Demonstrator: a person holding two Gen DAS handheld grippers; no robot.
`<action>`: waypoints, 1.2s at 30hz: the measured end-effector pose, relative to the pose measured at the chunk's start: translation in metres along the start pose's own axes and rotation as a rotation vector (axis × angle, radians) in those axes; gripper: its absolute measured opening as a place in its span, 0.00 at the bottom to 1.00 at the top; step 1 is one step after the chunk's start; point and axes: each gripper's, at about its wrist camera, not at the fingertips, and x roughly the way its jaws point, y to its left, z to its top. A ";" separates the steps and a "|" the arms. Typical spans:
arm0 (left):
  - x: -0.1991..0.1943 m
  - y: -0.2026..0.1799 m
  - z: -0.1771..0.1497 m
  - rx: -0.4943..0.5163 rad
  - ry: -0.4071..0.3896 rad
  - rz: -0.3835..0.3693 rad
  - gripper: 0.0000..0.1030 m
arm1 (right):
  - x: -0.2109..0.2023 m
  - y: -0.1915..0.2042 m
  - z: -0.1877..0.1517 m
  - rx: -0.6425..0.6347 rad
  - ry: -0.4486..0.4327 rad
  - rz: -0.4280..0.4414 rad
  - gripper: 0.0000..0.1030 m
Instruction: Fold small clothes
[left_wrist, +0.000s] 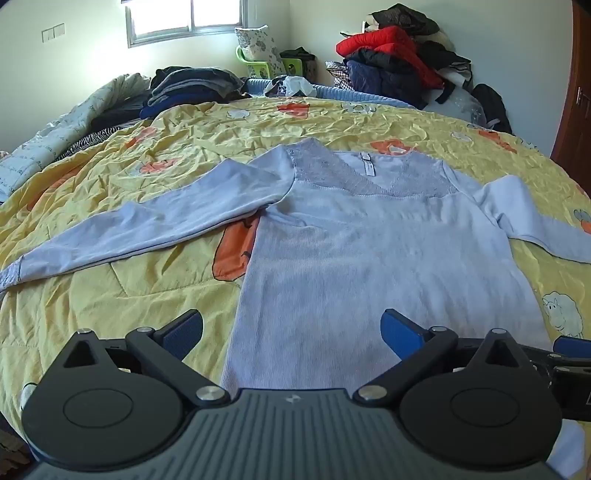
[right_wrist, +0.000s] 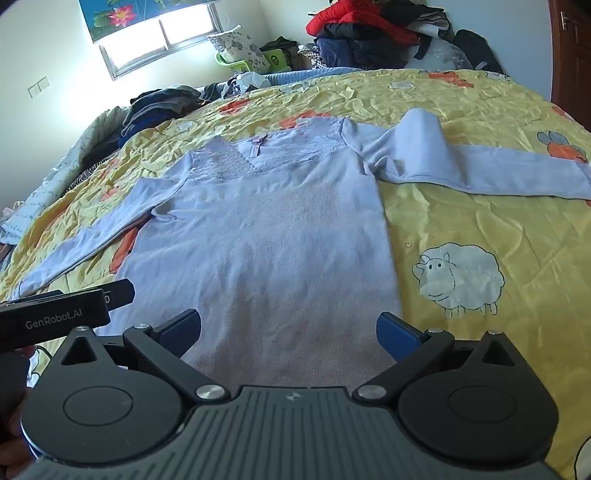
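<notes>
Pale lilac long-sleeve top (left_wrist: 369, 251) lies flat, front up, on the yellow quilt (left_wrist: 147, 295) w/ orange and sheep prints, hem nearest the cameras, lace yoke and neck label at the far end. Left sleeve (left_wrist: 147, 225) is spread out sideways across the quilt; right sleeve (right_wrist: 461, 166) is bent at the shoulder w/ a raised fold, then runs out toward the quilt's right edge. Left gripper (left_wrist: 291, 328) hovers over the hem, jaws spread wide, nothing between the blue pads; fabric shows under the gap but whether the pads touch it can't be told. Right gripper (right_wrist: 290, 328) same: jaws fully apart, empty, above the hem's right part. In the right wrist view the left tool's black body sits just beside it at lower left. Around the top the quilt is bare but crumpled. Further off: stack of dark folded clothes (left_wrist: 192, 85) at the far-left edge of the bed, a pale printed blanket (left_wrist: 55, 136) bunched along the left side, a heap of red and dark jackets (left_wrist: 399, 59) at the far right, a floral pillow (left_wrist: 258, 44) on a green stool under the window (left_wrist: 184, 18), brown door (left_wrist: 576, 110) at right.
</notes>
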 end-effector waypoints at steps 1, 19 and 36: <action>0.000 0.000 0.000 0.000 0.000 0.000 1.00 | 0.001 0.000 0.000 0.007 0.010 0.005 0.99; 0.002 0.000 -0.005 -0.004 0.008 -0.012 1.00 | 0.004 -0.001 -0.001 -0.004 0.020 -0.004 0.99; 0.004 0.000 -0.008 0.012 0.006 0.034 1.00 | 0.002 0.002 -0.002 -0.052 0.002 -0.062 0.99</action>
